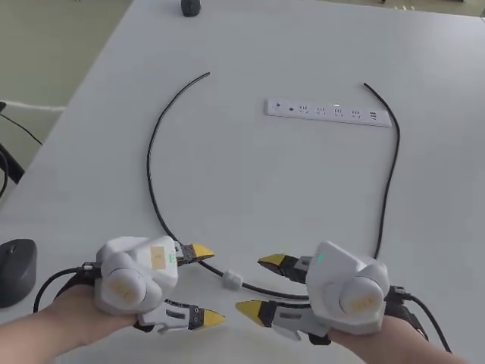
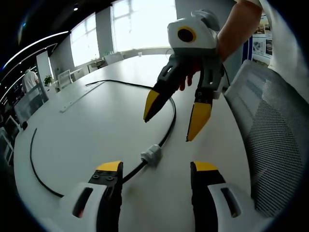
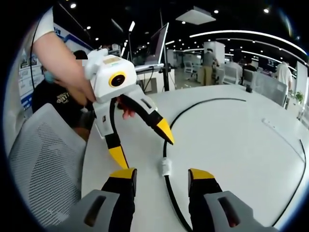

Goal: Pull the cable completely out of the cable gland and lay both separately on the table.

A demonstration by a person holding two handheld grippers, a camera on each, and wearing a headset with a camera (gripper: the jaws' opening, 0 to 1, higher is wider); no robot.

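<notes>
A long black cable lies in a wide loop on the white table. A small white cable gland sits on the cable near the front edge, with cable running out of both its ends. My left gripper is open just left of the gland, and my right gripper is open just right of it. Their yellow tips face each other. In the left gripper view the gland lies on the table just ahead of the open left gripper. In the right gripper view the gland lies between the tips of the right gripper. Nothing is held.
A white power strip lies at the back of the table inside the cable loop. A dark mouse rests at the left edge, and a dark object at the far edge. A grey mesh chair stands by the table.
</notes>
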